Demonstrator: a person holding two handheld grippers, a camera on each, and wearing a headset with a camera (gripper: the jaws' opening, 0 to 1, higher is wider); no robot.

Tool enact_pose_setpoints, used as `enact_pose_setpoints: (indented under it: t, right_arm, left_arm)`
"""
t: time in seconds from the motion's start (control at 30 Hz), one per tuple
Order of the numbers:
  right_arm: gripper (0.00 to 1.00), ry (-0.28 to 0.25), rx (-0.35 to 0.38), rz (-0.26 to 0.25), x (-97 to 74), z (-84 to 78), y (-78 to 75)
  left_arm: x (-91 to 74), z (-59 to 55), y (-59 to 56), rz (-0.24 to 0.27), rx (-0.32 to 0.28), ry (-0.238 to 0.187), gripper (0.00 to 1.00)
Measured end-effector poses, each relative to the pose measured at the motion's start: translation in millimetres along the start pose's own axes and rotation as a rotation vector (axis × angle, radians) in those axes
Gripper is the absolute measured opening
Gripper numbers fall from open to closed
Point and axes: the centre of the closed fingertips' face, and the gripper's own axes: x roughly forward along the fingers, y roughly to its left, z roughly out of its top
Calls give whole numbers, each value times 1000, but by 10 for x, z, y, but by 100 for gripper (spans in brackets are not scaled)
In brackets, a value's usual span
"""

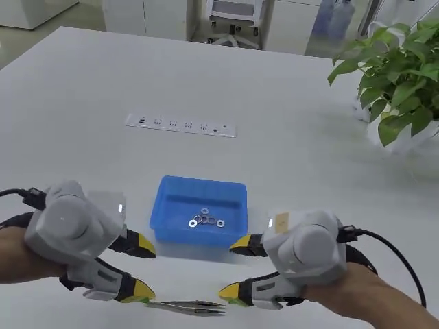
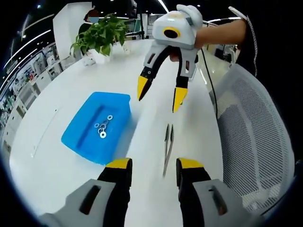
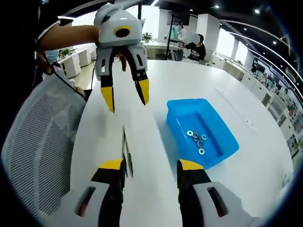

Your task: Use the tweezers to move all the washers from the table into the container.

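The blue container [image 1: 171,199] sits mid-table with several metal washers [image 1: 206,221] lying in it. Thin metal tweezers [image 1: 188,307] lie flat on the white table near its front edge. My left gripper [image 1: 143,269] and right gripper [image 1: 234,269] face each other across the tweezers, both open and holding nothing. In the left gripper view the tweezers [image 2: 167,146] lie just ahead of my left gripper [image 2: 154,165], with the container [image 2: 78,135] to the left. In the right gripper view the tweezers [image 3: 126,149] lie by my right gripper [image 3: 150,165]; the container [image 3: 189,116] is to the right.
A white power strip [image 1: 180,125] lies beyond the container. A potted plant [image 1: 398,75] stands at the back right of the table. A mesh chair [image 2: 255,127] sits close to the table's near edge. Wide bare tabletop surrounds the container.
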Motion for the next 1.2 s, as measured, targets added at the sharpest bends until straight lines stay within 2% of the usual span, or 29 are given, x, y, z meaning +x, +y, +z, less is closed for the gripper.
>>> enact_pose_setpoints:
  t: [0.07, 0.1, 0.17, 0.27, 0.43, 0.57, 0.83, 0.97, 1.1, 1.2]
  right_arm:
    - [50, -14, 27, -14, -58, -10, -31]
    - [53, -18, 36, -17, -81, -20, -37]
    - [57, -26, 55, -29, -133, -48, -56]
    - [62, -67, 111, -54, -212, -69, -105]
    - [74, -89, 125, -90, -308, -136, -146]
    - [81, -105, 135, -117, -384, -173, -183]
    - [91, -142, 153, -160, -536, -165, -243]
    - [95, -138, 158, -170, -594, -211, -240]
    - [100, -139, 181, -169, -608, -238, -206]
    - [100, -131, 189, -162, -605, -262, -167]
  left_arm:
    - [-32, 37, 15, 17, -10, -29, 45]
    - [-48, 59, 24, 25, -35, -52, 46]
    - [-68, 60, 37, 34, -54, -70, 50]
    - [-106, 65, 54, 54, -75, -99, 55]
    - [-185, 98, 111, 104, -108, -151, 70]
    - [-256, 161, 149, 127, -127, -191, 75]
    - [-335, 291, 229, 176, -147, -246, 92]
    - [-338, 288, 218, 182, -169, -246, 99]
    - [-343, 267, 198, 186, -166, -233, 99]
    - [-346, 253, 188, 187, -159, -221, 99]
